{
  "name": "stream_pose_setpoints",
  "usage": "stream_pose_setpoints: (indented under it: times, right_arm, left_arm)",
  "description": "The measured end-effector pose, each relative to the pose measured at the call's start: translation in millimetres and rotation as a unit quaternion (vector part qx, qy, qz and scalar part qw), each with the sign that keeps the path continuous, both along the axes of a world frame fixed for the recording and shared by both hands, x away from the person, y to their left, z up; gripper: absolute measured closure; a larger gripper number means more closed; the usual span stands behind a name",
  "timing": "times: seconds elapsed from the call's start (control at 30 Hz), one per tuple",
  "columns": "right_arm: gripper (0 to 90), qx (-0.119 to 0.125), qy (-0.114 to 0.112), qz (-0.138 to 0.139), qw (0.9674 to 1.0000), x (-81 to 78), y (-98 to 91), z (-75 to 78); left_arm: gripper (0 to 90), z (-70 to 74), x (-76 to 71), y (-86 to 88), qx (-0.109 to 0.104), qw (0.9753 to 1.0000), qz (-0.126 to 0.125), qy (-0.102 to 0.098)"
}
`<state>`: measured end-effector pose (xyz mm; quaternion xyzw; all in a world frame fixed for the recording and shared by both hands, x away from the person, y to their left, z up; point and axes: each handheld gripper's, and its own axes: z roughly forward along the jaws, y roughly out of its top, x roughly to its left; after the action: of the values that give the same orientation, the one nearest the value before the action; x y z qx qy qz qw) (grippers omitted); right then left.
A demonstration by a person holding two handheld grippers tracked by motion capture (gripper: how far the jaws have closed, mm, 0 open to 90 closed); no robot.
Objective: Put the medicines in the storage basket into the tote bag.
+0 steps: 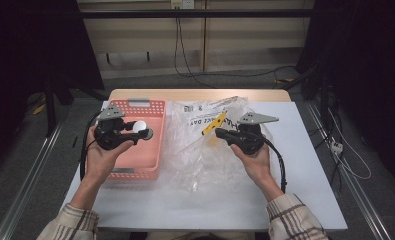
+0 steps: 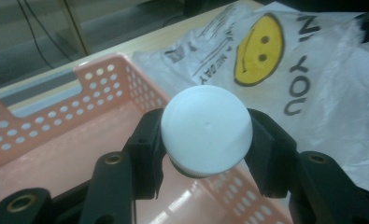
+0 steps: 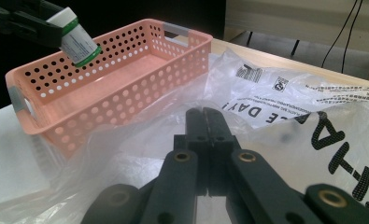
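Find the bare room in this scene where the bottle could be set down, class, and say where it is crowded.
Free: the pink basket's floor, bare beneath the left gripper clamping the bottle; also the white table strip between bag and near edge. Crowded: the middle, under the crumpled plastic bag near the right gripper.

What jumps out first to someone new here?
The left gripper holds a small white-capped bottle over the pink perforated basket at the table's left. Beside the basket lies a crumpled clear plastic bag with a yellow smiley face. The right gripper, jaws shut, rests low over the bag's plastic.
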<state>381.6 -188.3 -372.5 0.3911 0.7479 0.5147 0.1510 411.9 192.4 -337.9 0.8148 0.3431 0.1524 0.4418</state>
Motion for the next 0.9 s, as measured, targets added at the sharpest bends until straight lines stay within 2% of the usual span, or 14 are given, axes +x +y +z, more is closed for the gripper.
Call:
stream_pose_setpoints:
  times: [0.17, 0.23, 0.37, 0.43, 0.67, 0.9]
  right_arm:
    - [90.0, 0.002, -0.001, 0.001, 1.0000, -0.4, -0.6, 0.8]
    - [90.0, 0.001, -0.001, 0.000, 1.0000, -0.4, -1.0, 0.5]
    - [90.0, 0.001, 0.000, 0.000, 1.0000, -1.1, -1.6, 0.1]
    - [90.0, 0.003, -0.003, 0.001, 1.0000, -1.3, -2.3, 1.3]
    - [90.0, 0.003, -0.007, -0.003, 1.0000, -0.9, -5.6, 3.2]
    - [90.0, 0.003, -0.005, 0.000, 1.0000, -1.1, -3.8, 2.6]
  left_arm:
    - [51.1, 6.0, -9.8, -10.1, -0.015, 0.9997, -0.021, -0.007]
    - [51.1, 6.7, -12.4, -14.0, -0.017, 0.9996, -0.021, -0.009]
    - [51.2, 6.6, -15.1, -19.1, -0.023, 0.9995, -0.021, -0.003]
    - [51.2, 7.8, -18.1, -22.4, -0.034, 0.9990, -0.031, 0.001]
    - [51.2, 15.2, -29.4, -34.2, -0.029, 0.9980, -0.053, -0.019]
    - [51.2, 18.8, -39.4, -50.2, -0.029, 0.9961, -0.079, -0.027]
